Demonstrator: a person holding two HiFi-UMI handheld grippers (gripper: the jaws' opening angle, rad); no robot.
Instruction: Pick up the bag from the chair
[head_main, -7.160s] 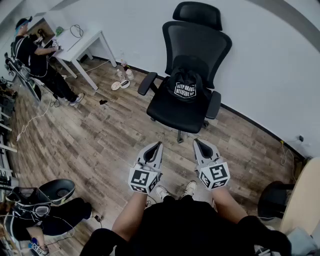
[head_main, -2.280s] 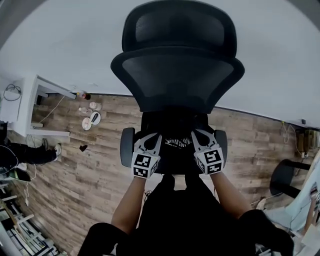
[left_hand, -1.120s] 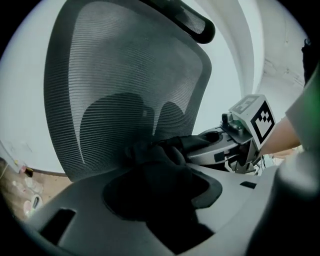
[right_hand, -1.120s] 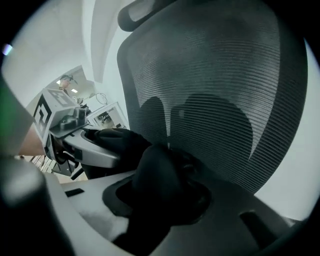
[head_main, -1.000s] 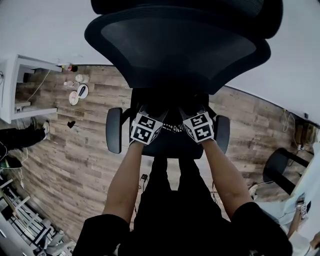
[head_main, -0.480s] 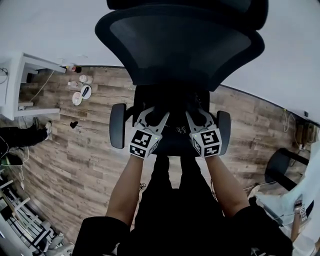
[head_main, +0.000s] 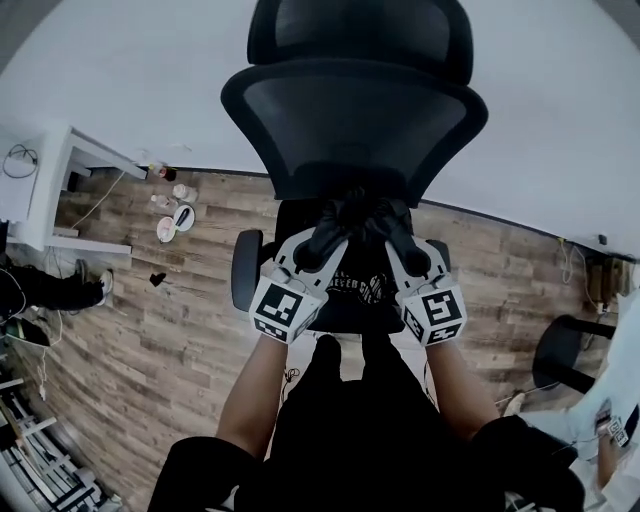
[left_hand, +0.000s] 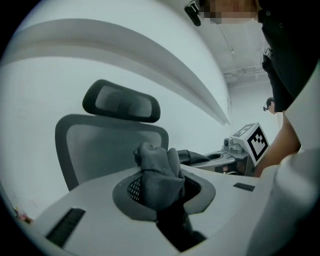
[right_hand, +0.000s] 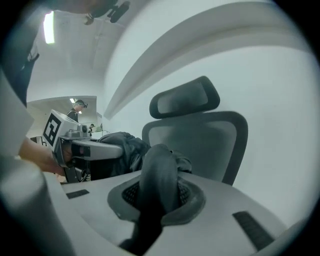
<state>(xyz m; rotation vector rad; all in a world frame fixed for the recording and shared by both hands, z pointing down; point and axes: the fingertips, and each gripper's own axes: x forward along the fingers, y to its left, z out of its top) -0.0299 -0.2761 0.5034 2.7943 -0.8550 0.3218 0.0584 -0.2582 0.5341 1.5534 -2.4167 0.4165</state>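
The left tool and right tool, their jaws just drawn narrow, each clamp a bunched fold of the black bag. It hangs between them at 12 o'clock, before the chair back.

The bag is black with white lettering on its front. The chair is black too, its back a fine mesh. The left gripper and right gripper are pale grey with black-and-white square markers. The floor is streaky brown wood plank. The wall and desk are white.
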